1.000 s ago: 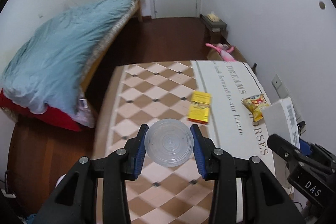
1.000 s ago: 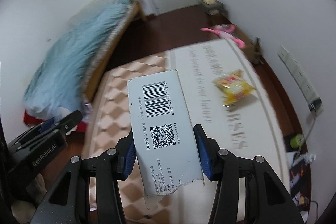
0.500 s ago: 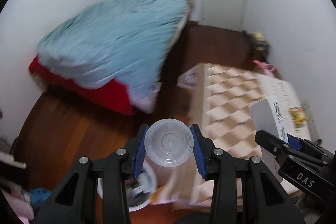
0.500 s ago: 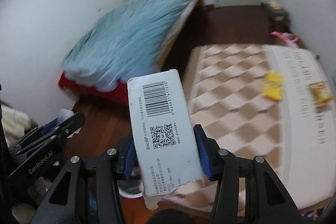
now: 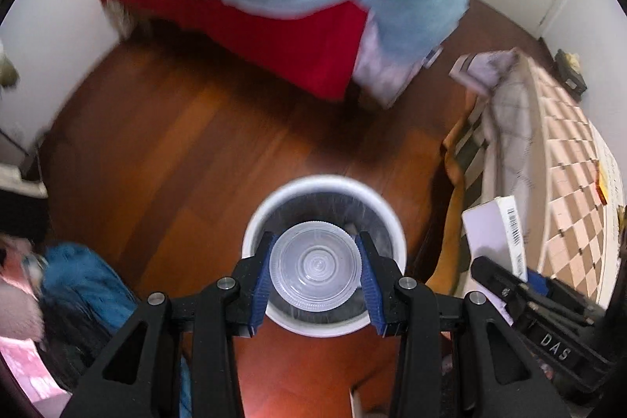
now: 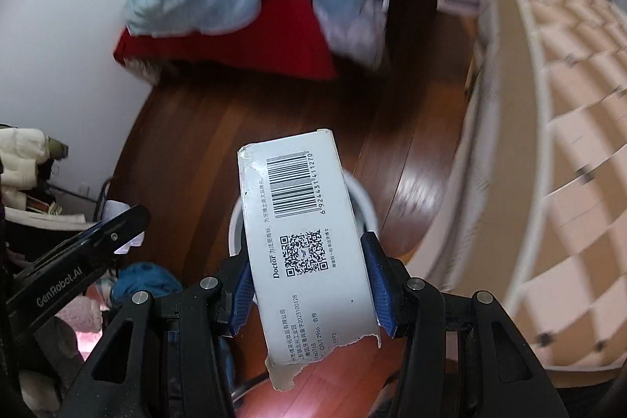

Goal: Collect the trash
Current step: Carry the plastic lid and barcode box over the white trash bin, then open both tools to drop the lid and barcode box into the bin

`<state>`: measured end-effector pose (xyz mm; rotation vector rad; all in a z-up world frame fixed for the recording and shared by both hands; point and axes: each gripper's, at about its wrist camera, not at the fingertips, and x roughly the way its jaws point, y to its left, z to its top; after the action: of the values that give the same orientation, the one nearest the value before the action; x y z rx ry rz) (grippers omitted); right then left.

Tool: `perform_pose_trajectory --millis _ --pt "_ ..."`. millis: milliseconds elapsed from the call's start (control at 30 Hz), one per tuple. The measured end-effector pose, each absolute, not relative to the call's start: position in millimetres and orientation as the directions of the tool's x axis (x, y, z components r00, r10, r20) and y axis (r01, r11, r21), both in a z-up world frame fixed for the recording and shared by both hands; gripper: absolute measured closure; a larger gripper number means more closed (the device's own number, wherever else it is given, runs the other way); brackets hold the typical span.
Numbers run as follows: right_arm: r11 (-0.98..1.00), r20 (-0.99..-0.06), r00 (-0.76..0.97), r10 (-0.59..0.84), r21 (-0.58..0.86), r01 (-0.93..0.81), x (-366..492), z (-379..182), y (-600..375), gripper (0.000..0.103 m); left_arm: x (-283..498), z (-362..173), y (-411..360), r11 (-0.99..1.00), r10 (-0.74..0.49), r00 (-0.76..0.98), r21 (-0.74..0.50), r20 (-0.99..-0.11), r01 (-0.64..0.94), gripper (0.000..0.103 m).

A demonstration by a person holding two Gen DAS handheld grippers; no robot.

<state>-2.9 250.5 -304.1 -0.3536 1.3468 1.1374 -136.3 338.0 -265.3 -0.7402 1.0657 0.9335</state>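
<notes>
While seemingly above bin (image 5: 250,222), both laden grippers.

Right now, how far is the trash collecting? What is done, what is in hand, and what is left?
Done: both pieces are picked up and carried to the white bin. In hand: the left gripper holds a clear plastic cup directly over the bin's opening; the right gripper holds a white barcode box above its rim. Left: releasing both. A yellow item is still on the checkered surface.

The bin (image 5: 250,226) mouth is left unblocked below the held cup (image 5: 315,267), bare floor (image 5: 164,151) is seen around it, and room is narrowed by the bed (image 5: 556,159) at right and clothes (image 5: 78,285) at left.
</notes>
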Motion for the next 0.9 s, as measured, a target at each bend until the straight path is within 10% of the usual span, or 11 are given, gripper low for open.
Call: perform_pose_trajectory --millis 400,500,567,700,900 --pt "0.477 -0.904 -0.290 0.314 0.414 -0.775 -30 -391 287 0.050 -155 -351 376 0.322 -0.049 0.237 -0.240 -0.970 -0.916 0.063" --pt "0.480 -0.901 -0.301 0.312 0.423 -0.768 -29 -397 294 0.048 -166 -348 379 0.314 -0.039 0.234 -0.234 -0.971 -0.920 0.025" --pt "0.482 -0.896 -0.313 0.315 0.435 -0.760 -26 -399 298 0.048 -174 -344 382 0.305 -0.017 0.244 -0.237 -0.970 -0.922 0.018" --pt "0.493 -0.908 -0.300 0.292 0.411 -0.767 -23 -403 304 0.004 -188 -339 382 0.301 0.035 0.206 -0.186 -0.978 -0.935 0.003" --pt "0.470 -0.947 -0.201 0.249 0.300 -0.830 -30 -392 301 0.001 -205 -326 372 0.302 0.162 0.093 -0.041 -0.982 -0.952 0.003"
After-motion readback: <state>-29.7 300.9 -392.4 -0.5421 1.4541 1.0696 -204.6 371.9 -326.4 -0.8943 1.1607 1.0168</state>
